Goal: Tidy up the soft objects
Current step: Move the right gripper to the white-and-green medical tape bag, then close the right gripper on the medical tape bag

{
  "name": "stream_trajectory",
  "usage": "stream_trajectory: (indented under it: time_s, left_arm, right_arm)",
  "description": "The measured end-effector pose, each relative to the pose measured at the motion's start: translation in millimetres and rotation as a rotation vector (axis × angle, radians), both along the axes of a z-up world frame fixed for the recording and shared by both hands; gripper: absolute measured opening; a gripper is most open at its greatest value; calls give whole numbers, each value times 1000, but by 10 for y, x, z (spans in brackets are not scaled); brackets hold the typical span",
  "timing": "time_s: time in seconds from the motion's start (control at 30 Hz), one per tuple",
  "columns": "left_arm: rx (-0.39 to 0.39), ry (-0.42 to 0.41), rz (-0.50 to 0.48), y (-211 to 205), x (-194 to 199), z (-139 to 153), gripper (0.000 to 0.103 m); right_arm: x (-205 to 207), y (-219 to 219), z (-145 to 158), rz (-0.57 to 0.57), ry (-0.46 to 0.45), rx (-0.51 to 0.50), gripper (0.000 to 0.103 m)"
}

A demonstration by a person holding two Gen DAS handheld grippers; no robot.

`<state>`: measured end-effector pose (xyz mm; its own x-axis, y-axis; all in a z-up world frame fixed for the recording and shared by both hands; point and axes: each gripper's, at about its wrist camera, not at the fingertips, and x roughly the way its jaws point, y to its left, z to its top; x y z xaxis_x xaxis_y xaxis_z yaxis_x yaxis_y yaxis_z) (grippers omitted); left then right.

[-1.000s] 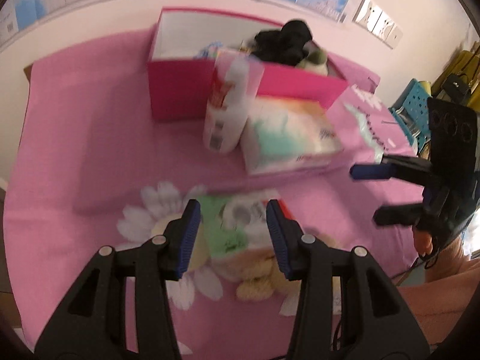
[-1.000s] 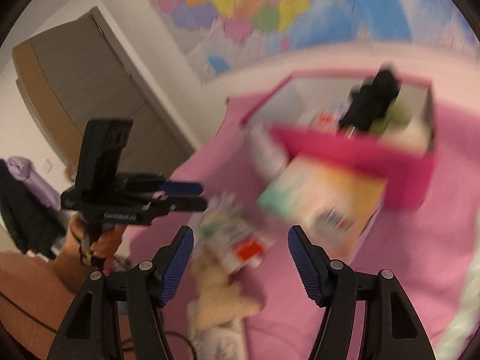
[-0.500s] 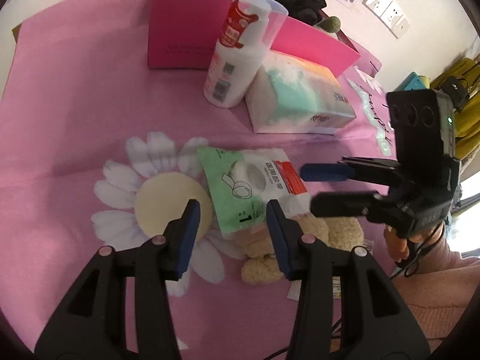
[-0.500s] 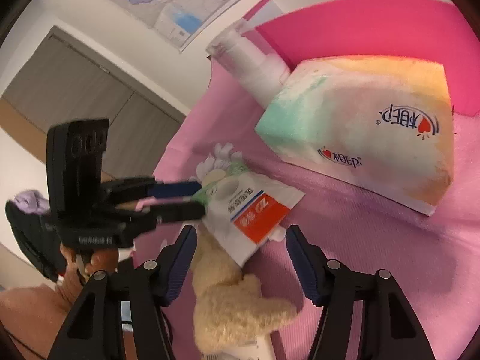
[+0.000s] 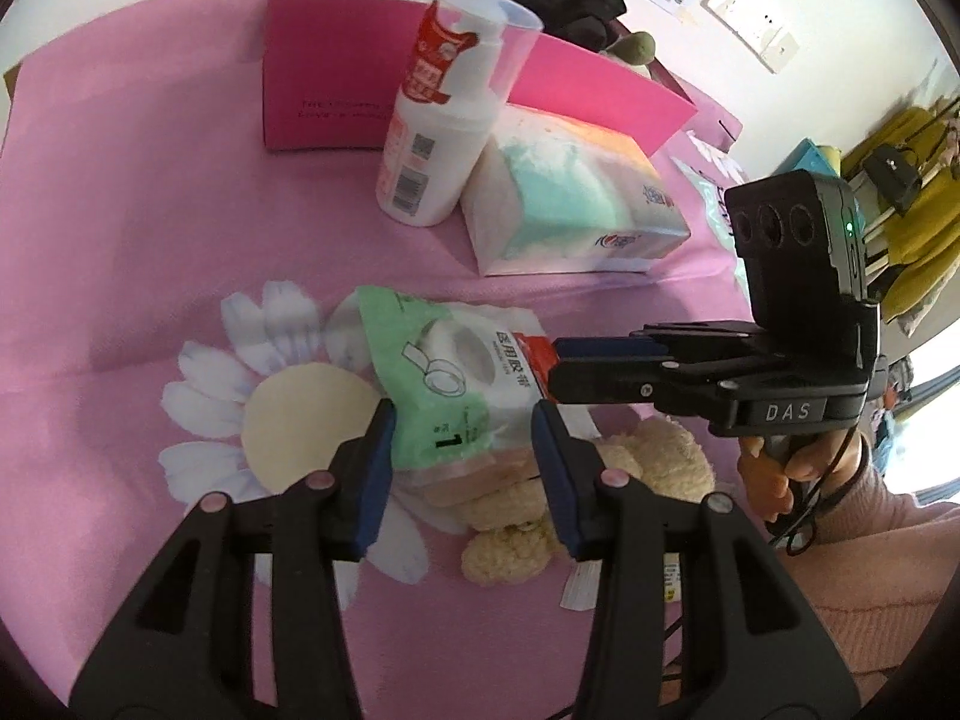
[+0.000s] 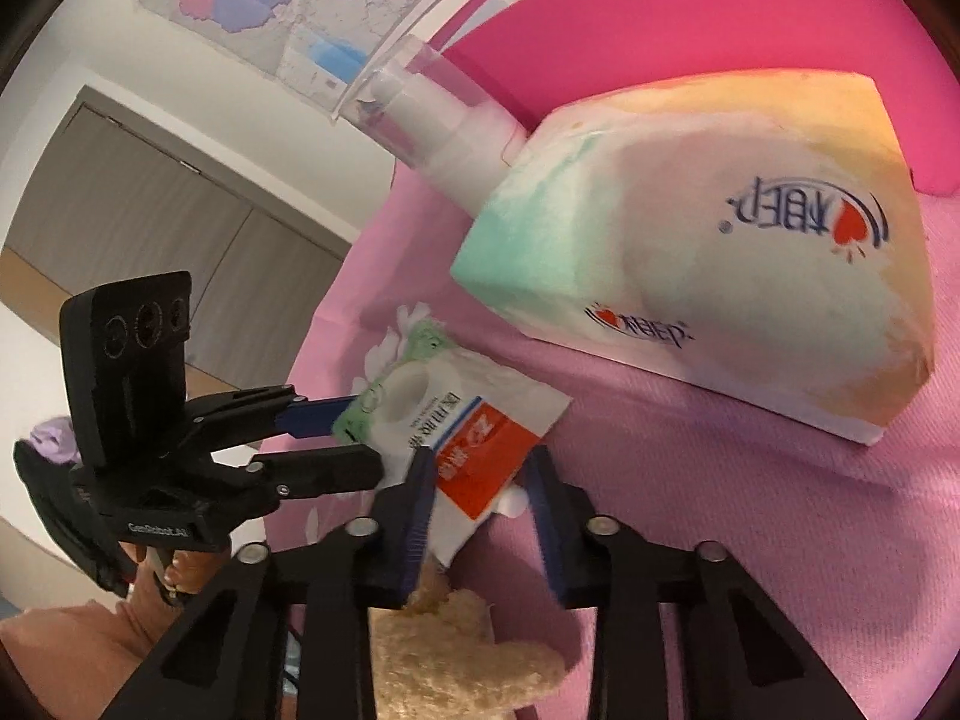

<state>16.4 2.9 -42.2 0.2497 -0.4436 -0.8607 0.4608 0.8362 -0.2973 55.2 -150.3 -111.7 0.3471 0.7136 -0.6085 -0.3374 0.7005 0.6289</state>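
A flat green-and-white packet of medical tape, with a red-and-blue label at one end, lies on the pink flowered tabletop, its near edge resting over a cream plush toy. The right gripper straddles the packet's red-label corner, its blue-padded jaws closing with that corner between them; whether the pads already press on it cannot be told. In the left wrist view the same gripper reaches in level from the right, its tips over the label end, held by a hand in a pink sleeve. The left gripper points steeply down at the packet's green end, jaws partly apart on either side of it and not visibly pressing. Just behind the packet sits a pastel pack of tissues, and beside that stands a white pump bottle with a clear cap and red label, leaning in the fisheye. Behind both is an open pink box holding a black soft item and something olive green. A map hangs on the wall beyond, and grey cupboard doors show to the left in the right wrist view.
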Motion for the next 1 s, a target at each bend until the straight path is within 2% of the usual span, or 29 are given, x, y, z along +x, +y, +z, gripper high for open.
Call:
stream_trajectory:
  time_s: [0.13, 0.23, 0.37, 0.53, 0.6, 0.63, 0.8, 1.0]
  left_arm:
    - [6, -12, -6, 5, -41, 24, 47]
    - [8, -8, 19, 78, -6, 8, 47]
    - [4, 2, 51, 172, 66, -17, 47]
    - [-15, 15, 14, 124, 89, -34, 47]
    - [1, 2, 1, 78, 70, -28, 46]
    - [-3, -1, -4, 72, 57, -19, 42]
    - [-27, -18, -22, 52, -4, 73, 38]
    - [-50, -76, -48, 11, -81, 264, 38]
  right_arm:
    - [-25, -7, -12, -5, -8, 15, 20]
    - [-42, -31, -3, -10, -14, 28, 19]
    - [-30, -107, -43, -14, 25, 27, 21]
    - [-21, -86, -40, -14, 22, 37, 26]
    - [-12, -68, -38, -8, 16, 40, 28]
    - [-8, -36, -43, -9, 9, 35, 28]
    - [-80, -37, 32, -1, -32, -1, 14]
    - [-193, -104, 241, 3, -88, 25, 13]
